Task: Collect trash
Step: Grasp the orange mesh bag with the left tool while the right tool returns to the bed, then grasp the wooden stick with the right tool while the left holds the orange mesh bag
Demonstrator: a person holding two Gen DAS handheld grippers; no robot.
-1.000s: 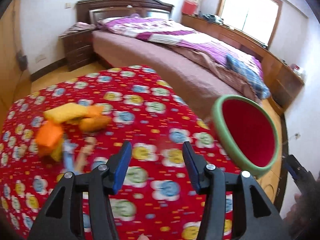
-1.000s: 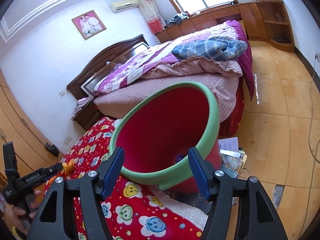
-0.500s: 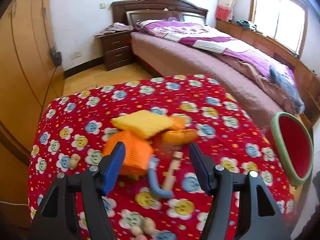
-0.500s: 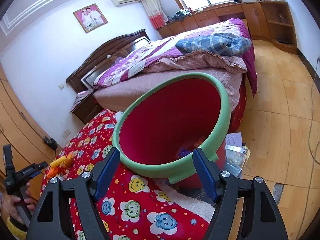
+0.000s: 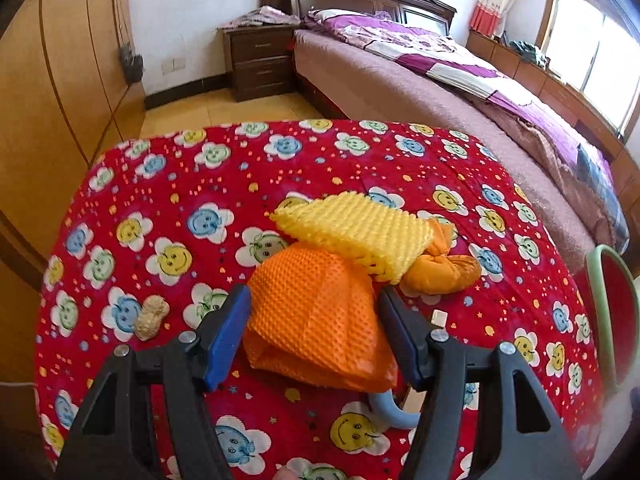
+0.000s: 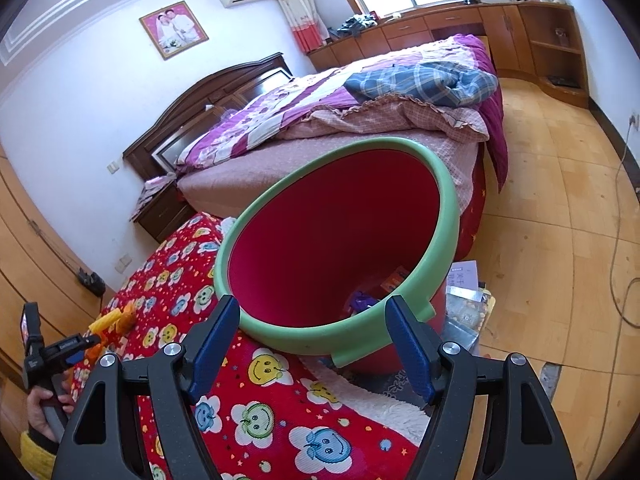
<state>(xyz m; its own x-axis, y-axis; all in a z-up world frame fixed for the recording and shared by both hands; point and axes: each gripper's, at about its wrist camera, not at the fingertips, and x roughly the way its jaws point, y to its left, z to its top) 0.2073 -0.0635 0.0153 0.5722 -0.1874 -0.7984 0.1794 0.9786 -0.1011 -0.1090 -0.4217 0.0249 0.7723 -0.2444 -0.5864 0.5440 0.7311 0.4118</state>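
Left tongs (image 5: 314,322): jaws apart, set either side of the orange mesh bag; whether the blue pads touch it cannot be told.
Orange mesh bag (image 5: 316,316): crumpled on the desk, between the left tongs' jaws, near the middle of the cloth.
Grey-blue curved piece (image 5: 390,412): pokes out from under the orange mesh bag's near edge, mostly hidden.
Small pale block (image 5: 439,317): on the cloth just right of the orange mesh bag.
Peanut shell (image 5: 151,317): on the cloth well left of the orange mesh bag, apart from it.
Yellow foam net (image 5: 354,236): lies across the far side of the orange mesh bag, overlapping it.
Orange knotted bag (image 5: 442,270): right of the orange mesh bag, partly under the yellow foam net.
Desk (image 5: 168,200): covered by a red cloth printed with smiling flowers; carries all the scraps.
Right tongs (image 6: 312,344): jaws apart and holding nothing, just in front of the bin's near rim.
Bin (image 6: 450,216): red with a green rim, tilted mouth toward the right tongs, at the desk's edge to the right of the orange mesh bag; purple and orange scraps lie inside.
Bed (image 6: 360,120): beyond the bin, with purple and checked bedding.
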